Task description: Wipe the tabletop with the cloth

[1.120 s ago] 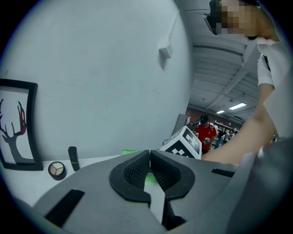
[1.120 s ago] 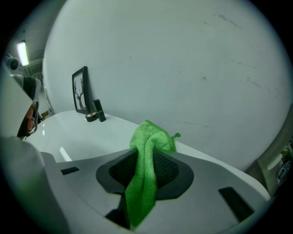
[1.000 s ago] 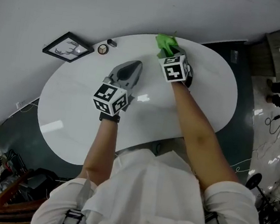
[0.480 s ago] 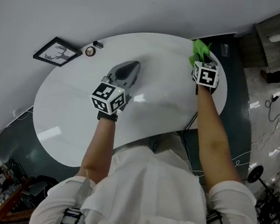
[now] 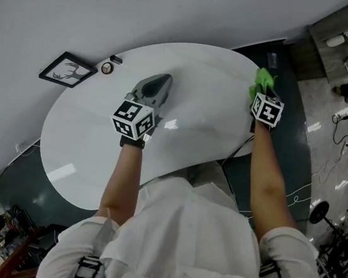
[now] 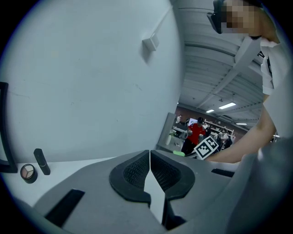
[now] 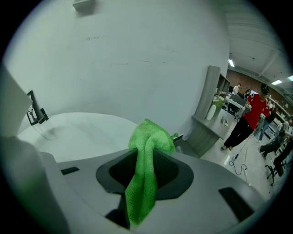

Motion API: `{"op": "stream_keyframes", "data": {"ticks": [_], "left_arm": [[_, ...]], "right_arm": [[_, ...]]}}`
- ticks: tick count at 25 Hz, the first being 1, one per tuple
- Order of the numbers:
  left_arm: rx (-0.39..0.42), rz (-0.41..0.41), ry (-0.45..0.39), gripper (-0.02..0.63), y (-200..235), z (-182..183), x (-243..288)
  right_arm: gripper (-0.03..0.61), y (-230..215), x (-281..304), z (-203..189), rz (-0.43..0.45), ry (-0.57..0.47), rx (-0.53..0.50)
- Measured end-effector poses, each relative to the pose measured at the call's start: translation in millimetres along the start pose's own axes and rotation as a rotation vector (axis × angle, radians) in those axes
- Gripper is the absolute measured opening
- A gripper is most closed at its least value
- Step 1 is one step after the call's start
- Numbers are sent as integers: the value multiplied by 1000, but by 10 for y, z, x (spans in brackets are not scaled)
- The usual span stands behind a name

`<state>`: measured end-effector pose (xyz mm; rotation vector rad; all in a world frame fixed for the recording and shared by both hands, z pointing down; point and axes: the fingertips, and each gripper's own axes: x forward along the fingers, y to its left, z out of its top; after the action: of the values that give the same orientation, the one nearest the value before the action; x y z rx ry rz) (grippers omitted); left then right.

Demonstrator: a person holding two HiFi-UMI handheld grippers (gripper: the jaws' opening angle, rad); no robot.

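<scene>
A bright green cloth (image 5: 262, 82) (image 7: 145, 164) is pinched in my right gripper (image 5: 263, 93) (image 7: 145, 172), which sits at the far right rim of the white oval tabletop (image 5: 98, 131). The cloth bunches up above the jaws and hangs down between them. My left gripper (image 5: 155, 91) (image 6: 149, 176) rests over the middle of the tabletop, jaws shut with nothing between them. The right gripper's marker cube (image 6: 205, 146) shows at the right in the left gripper view.
A black picture frame (image 5: 67, 68) leans at the table's far left edge, with a small round item (image 5: 107, 67) and a dark stick-like object (image 5: 116, 59) beside it. A grey cabinet (image 7: 208, 116) stands right of the table. People (image 7: 249, 119) and cables are on the floor beyond.
My right gripper swept the green cloth from the table's far middle out to its right rim. The left gripper stayed where it was.
</scene>
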<state>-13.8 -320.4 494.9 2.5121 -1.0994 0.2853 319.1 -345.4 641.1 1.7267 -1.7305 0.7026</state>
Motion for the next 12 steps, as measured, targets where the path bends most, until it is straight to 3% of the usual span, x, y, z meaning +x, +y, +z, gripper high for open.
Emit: {"op": "stream_keyframes", "data": {"ticks": [7,12], "left_arm": [[-1,5,2,18,4,-9,-128],[-5,14,7,18,67,-49,-262]], "right_arm": [[94,-58,-211,-229,-62,-5,80],[94,132,-285,-296,-70,-12,90]]}}
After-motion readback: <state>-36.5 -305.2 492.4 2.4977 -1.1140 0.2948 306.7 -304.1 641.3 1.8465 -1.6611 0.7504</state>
